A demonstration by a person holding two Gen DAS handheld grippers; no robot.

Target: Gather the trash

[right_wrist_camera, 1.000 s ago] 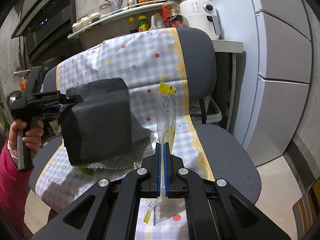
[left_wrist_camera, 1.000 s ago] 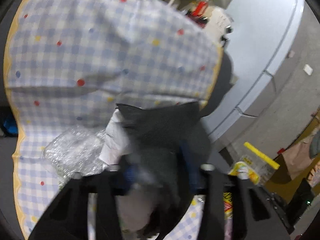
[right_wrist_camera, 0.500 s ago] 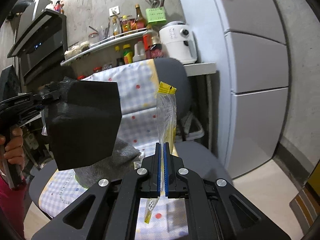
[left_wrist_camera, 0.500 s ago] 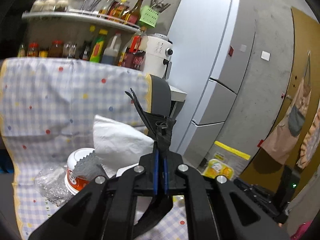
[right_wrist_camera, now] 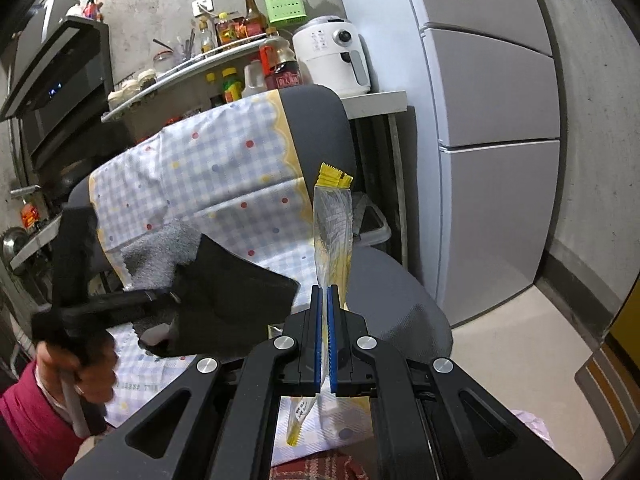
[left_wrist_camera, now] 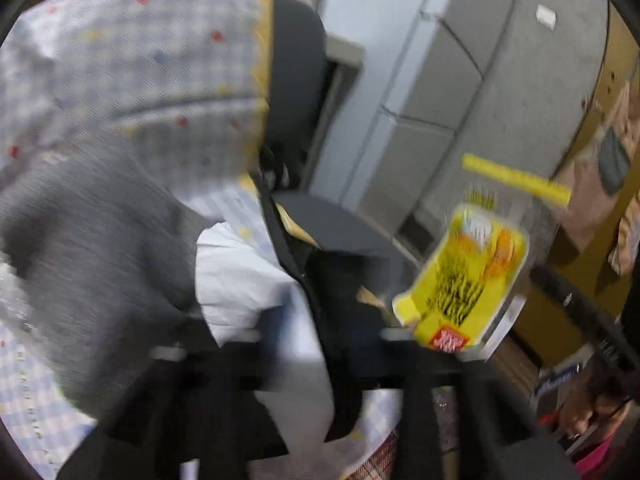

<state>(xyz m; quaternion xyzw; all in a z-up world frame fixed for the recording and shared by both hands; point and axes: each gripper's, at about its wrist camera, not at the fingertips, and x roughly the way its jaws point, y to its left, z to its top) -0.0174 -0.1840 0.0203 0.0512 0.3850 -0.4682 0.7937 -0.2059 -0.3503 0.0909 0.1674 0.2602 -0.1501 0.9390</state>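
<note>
My right gripper (right_wrist_camera: pixel 324 304) is shut on a clear plastic wrapper with yellow ends (right_wrist_camera: pixel 334 224), held upright above the chair seat. The wrapper also shows in the left wrist view (left_wrist_camera: pixel 464 280), to the right. My left gripper (right_wrist_camera: pixel 172 294) is shut on the edge of a black trash bag (right_wrist_camera: pixel 236 308), held over the seat's left side. In the blurred left wrist view, the bag (left_wrist_camera: pixel 340 300) hangs between the fingers. A white crumpled paper (left_wrist_camera: pixel 240 280) and a grey cloth (left_wrist_camera: pixel 92 248) lie on the checked cover (right_wrist_camera: pixel 224 184).
An office chair (right_wrist_camera: pixel 320 128) carries the checked cover. A grey fridge (right_wrist_camera: pixel 492 120) stands to the right. A shelf with bottles (right_wrist_camera: pixel 240 40) and a white appliance (right_wrist_camera: pixel 332 56) are behind the chair. Bare floor (right_wrist_camera: pixel 520 340) lies at the right.
The left gripper has swung down and tilted with the black bag, now lower over the seat. The right gripper keeps the wrapper and has shifted only slightly.
</note>
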